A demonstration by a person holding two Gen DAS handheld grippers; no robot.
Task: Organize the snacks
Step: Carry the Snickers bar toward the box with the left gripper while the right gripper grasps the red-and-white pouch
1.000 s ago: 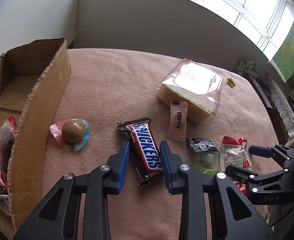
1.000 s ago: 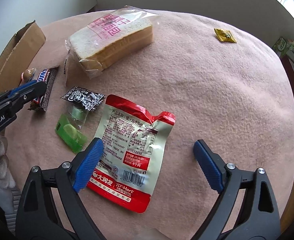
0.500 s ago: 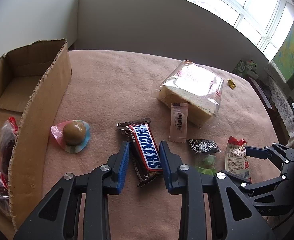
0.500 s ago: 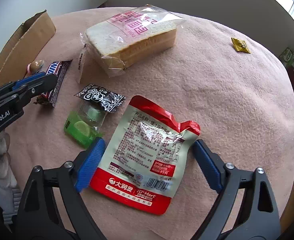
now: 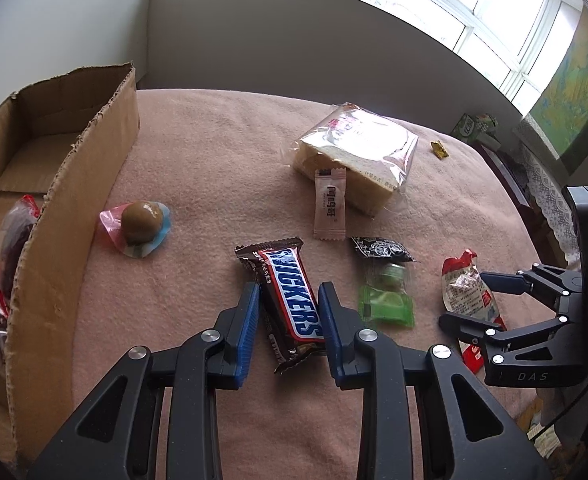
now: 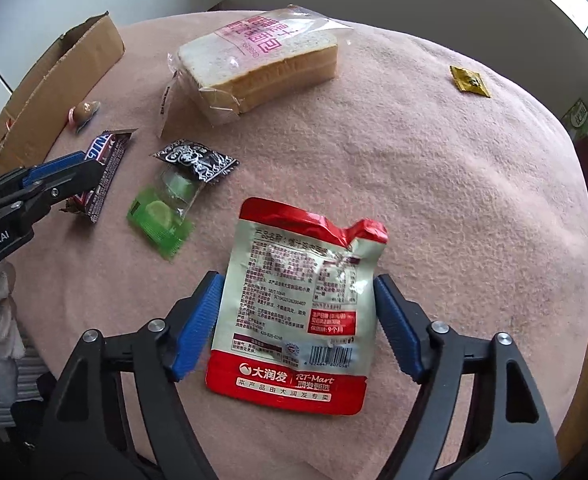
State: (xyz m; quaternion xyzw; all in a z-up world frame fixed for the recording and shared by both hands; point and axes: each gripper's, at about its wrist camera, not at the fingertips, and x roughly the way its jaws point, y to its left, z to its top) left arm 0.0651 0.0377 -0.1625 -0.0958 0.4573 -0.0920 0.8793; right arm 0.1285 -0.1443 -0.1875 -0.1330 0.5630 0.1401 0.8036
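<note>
The open brown cardboard box [image 5: 65,184] fills the left edge of the left wrist view, with wrapped snacks already inside; it looks like the place where everything goes.

Lower centre in the right wrist view lies the red and silver foil snack pouch [image 6: 294,312], flat on the pink fleece cloth [image 6: 454,200]. Its long axis runs up and down the frame, torn-looking red top away from the camera, barcode end nearest. The right gripper [image 6: 294,324] straddles it across its width; the jaws have just been closing, yet a sliver of cloth shows at each edge, so they stand apart around it, not clamped. To do this well, keep closing squarely on the two long edges and let the foil buckle slightly before lifting.

Lower centre in the left wrist view, the left gripper [image 5: 287,316] is clamped on the brown Snickers bar [image 5: 289,304], which points up and slightly left. Lift it level towards the box.
</note>
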